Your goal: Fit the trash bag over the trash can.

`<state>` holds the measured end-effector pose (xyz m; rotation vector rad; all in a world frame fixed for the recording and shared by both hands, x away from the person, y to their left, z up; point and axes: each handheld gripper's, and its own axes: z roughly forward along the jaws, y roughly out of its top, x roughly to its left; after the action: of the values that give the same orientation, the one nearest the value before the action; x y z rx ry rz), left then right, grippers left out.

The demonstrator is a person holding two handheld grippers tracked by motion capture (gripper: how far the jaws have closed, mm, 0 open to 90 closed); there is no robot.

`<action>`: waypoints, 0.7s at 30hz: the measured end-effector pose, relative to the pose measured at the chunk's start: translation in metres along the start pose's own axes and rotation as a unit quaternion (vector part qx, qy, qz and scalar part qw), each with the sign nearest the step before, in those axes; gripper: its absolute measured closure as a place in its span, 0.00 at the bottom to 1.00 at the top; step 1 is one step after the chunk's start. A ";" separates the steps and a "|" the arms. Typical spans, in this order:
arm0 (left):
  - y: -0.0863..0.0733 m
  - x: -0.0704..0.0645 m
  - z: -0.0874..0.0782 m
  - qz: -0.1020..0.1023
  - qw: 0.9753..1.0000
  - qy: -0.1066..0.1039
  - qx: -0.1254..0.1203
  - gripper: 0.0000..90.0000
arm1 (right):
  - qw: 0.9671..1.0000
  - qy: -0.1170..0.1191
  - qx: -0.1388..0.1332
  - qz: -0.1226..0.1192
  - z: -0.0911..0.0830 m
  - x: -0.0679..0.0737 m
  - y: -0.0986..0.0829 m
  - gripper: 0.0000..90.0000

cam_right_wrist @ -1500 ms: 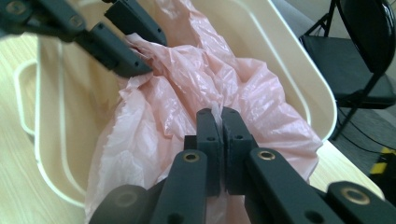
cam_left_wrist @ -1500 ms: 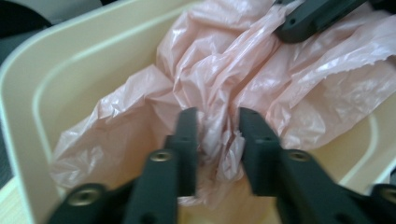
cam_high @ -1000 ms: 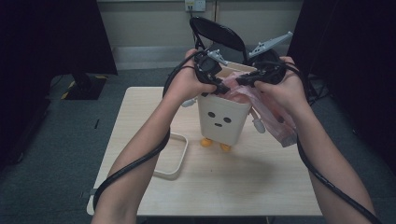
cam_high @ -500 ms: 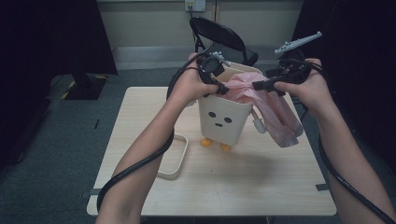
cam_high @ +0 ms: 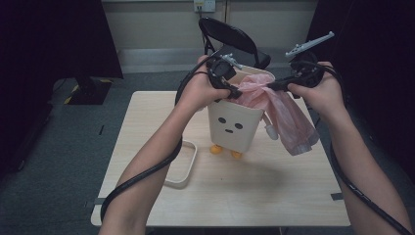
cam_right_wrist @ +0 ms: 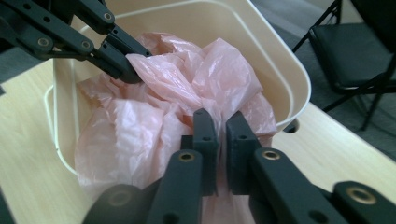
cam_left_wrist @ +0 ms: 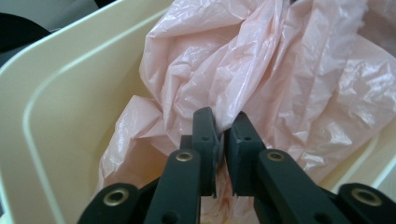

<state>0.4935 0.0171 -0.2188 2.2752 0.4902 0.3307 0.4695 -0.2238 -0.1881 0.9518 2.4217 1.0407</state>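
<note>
A cream bin with a face and orange feet stands on the table. A pink plastic bag lies partly inside its mouth and hangs down its right side. My left gripper is shut on the bag at the bin's near-left rim. My right gripper is shut on another fold of the bag, above the bin's right rim. In the right gripper view, the left gripper shows pinching the film at upper left. The film is stretched between the two grippers.
A shallow white tray lies on the light wooden table left of the bin. A black folding chair stands behind the table. Dark curtains flank both sides, and cables trail along both forearms.
My right gripper has moved right and up, away from the left one, pulling the pink bag wider across the bin's mouth. The left gripper stayed near the rim.
</note>
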 end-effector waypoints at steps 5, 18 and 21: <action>0.004 0.004 -0.016 -0.005 1.000 0.009 -0.023 0.94 | 0.999 0.003 -0.032 0.004 -0.009 0.003 0.012 0.98; -0.006 0.015 -0.031 -0.003 1.000 0.016 -0.019 0.79 | 0.999 0.026 -0.046 0.012 0.013 0.013 0.033 0.99; -0.007 0.013 -0.031 0.010 0.999 0.008 -0.045 0.60 | 0.999 0.026 -0.028 0.011 0.027 0.014 0.028 0.99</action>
<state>0.4917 0.0471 -0.2020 2.1927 0.4512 0.3740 0.4866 -0.1862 -0.1865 0.9460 2.4155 1.1479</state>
